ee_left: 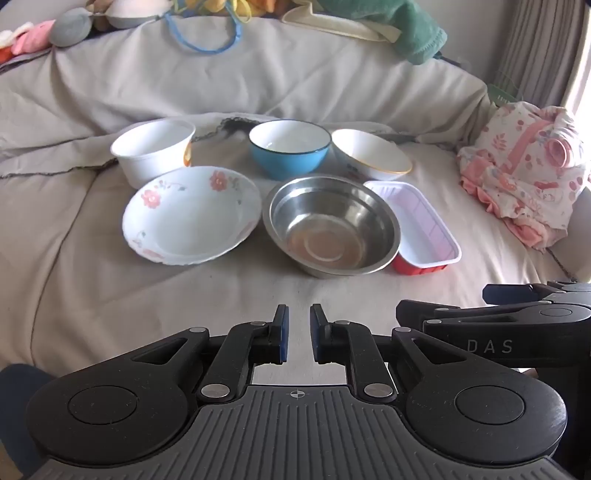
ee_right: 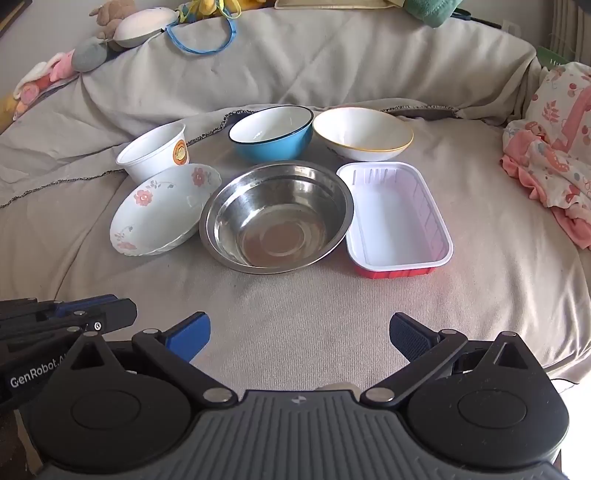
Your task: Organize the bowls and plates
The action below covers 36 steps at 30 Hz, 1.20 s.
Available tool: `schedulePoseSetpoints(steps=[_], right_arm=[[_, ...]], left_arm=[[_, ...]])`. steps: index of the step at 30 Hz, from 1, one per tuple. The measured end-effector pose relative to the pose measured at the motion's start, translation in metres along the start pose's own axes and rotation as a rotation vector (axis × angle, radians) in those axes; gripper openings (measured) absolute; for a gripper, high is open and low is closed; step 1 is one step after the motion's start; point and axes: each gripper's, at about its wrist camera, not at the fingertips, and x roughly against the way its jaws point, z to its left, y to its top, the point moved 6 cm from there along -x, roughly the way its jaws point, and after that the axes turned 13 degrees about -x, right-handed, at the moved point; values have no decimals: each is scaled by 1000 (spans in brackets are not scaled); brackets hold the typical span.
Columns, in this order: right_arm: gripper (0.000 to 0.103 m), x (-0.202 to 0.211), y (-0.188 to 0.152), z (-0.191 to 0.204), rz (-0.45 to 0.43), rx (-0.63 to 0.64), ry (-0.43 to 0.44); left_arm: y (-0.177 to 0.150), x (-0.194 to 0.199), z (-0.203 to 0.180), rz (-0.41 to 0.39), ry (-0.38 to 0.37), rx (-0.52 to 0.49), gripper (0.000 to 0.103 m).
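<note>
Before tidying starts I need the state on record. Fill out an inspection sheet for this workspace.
Surface: beige cloth-covered sofa seat, wrinkled.
Job's things: white plastic tub, blue bowl with white inside, white bowl with yellow rim, white floral dish, stainless steel bowl, white rectangular tray with red outside; all upright, empty, in two rows.
Clutter: pink patterned cloth at right.
Grippers: left gripper nearly shut, empty; right gripper open, empty.
Cables: blue cord loop on backrest.
Surroundings: soft toys, green fabric, curtain.

Left tool (ee_left: pixel 299 338) nearly closed, empty; right tool (ee_right: pixel 300 334) spread wide
</note>
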Motion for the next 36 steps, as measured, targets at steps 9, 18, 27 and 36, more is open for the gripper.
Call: schedulePoseSetpoints(steps=[9,18,27,36], right_arm=[[103,0,0,1,-8,-4,-6],[103,1,0,0,-12,-4,-4],[103,3,2,1,-15,-5,0],[103,4,2,1,-14,-4,1]], left_arm=[[-1,0,-1,-4,8,5,16],[2,4,3,-12,-5,17,16],[1,5,3,-14,-11,16,16],[1,4,2,-17,-11,18,16]])
